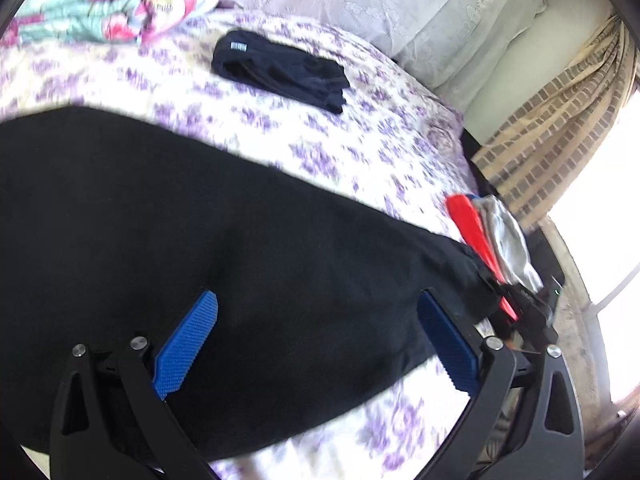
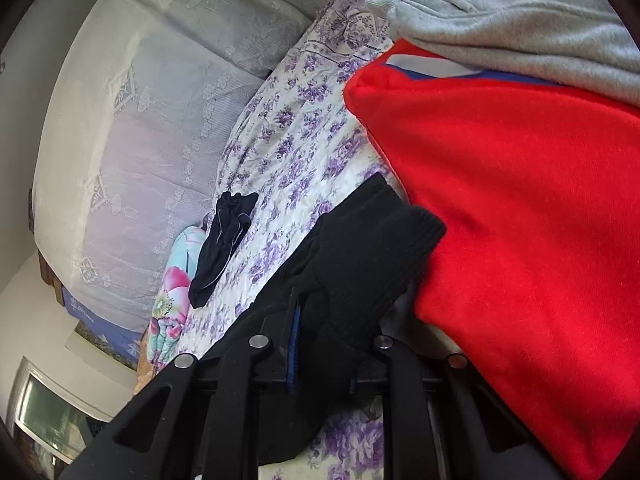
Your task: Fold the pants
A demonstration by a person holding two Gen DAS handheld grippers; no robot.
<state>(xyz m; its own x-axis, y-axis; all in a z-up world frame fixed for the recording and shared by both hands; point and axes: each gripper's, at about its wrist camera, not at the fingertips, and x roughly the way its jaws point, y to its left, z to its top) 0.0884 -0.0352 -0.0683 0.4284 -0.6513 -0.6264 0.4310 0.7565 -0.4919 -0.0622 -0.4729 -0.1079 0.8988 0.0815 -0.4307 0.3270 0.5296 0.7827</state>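
Note:
Black pants (image 1: 200, 240) lie spread across the purple-flowered bedspread (image 1: 320, 128). My left gripper (image 1: 316, 320) is open, its blue pads (image 1: 188, 344) wide apart just above the black fabric, holding nothing. My right gripper (image 2: 320, 344) is shut on the ribbed cuff end of the black pants (image 2: 360, 256), with the fabric bunched between the fingers. In the left wrist view the right gripper (image 1: 520, 312) shows at the pants' right end.
A folded dark garment (image 1: 280, 72) lies further up the bed. A red garment (image 2: 520, 220) and a grey one (image 2: 520, 20) sit by the right gripper. A colourful quilt (image 1: 120, 4) and pillows (image 1: 400, 12) lie at the head. A curtain (image 1: 560, 120) hangs beside the bed.

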